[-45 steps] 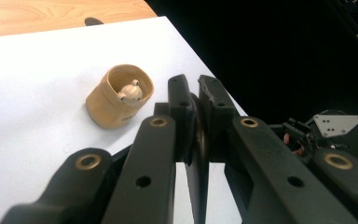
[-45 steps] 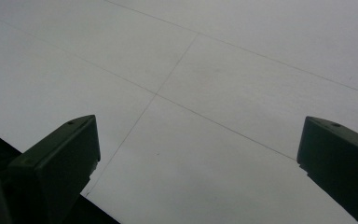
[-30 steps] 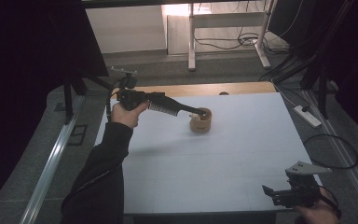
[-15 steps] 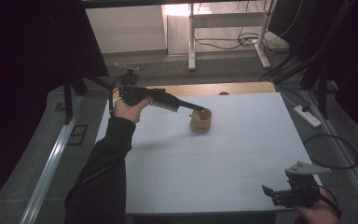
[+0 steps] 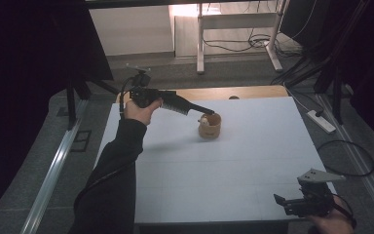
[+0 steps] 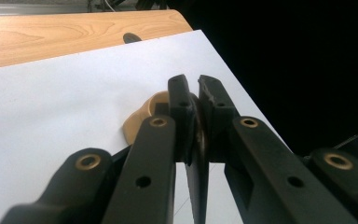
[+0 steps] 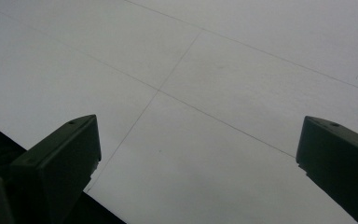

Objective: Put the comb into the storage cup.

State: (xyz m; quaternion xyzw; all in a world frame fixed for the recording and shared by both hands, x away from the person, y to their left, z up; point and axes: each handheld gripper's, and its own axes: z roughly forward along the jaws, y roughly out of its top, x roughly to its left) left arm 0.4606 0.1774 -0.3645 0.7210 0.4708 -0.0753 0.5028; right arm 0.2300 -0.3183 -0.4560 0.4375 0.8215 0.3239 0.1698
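Note:
A small tan wooden cup [image 5: 209, 127] stands on the white tabletop [image 5: 224, 165], toward the back middle. My left gripper [image 5: 210, 112] reaches in from the left and its tips sit at the cup's near rim. In the left gripper view the two black jaws stand almost together with the tan rim [image 6: 197, 133] pinched between them, and the cup's body [image 6: 142, 119] shows behind. My right gripper [image 5: 280, 201] rests low at the front right corner, far from the cup. In its own view the right gripper [image 7: 198, 154] is wide open over bare white table.
A strip of bare wood [image 5: 253, 92] with a dark spot [image 5: 233, 97] runs along the table's far edge. On the floor to the right lie a power strip [image 5: 321, 122] and a looped cable [image 5: 350, 158]. White desk legs [image 5: 199, 44] stand behind.
The left hand has lifted slightly and shifted right, so the gripper slopes down more steeply to the cup. The cup stays in about the same place. The right gripper has not moved.

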